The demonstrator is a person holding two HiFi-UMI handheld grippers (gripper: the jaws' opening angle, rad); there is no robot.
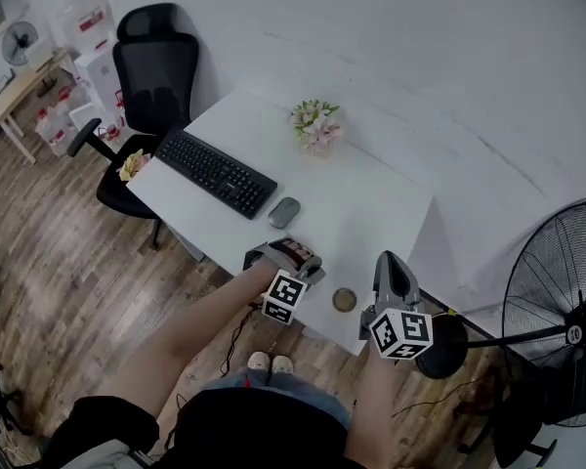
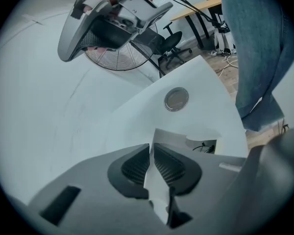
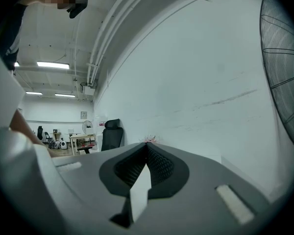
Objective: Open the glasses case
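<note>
I cannot make out a glasses case in any view. My left gripper hangs over the white table's near edge, tilted down and aimed at a small round disc set in the tabletop. In the left gripper view its jaws are shut with nothing between them, and the disc lies ahead. My right gripper is held level off the table's near right corner. In its own view the jaws are shut and empty, pointing along the tabletop towards the white wall. It also shows high in the left gripper view.
A black keyboard, a grey mouse and a small bunch of flowers sit further back on the table. A black office chair stands at the table's far left end. A standing fan is to the right, on the wooden floor.
</note>
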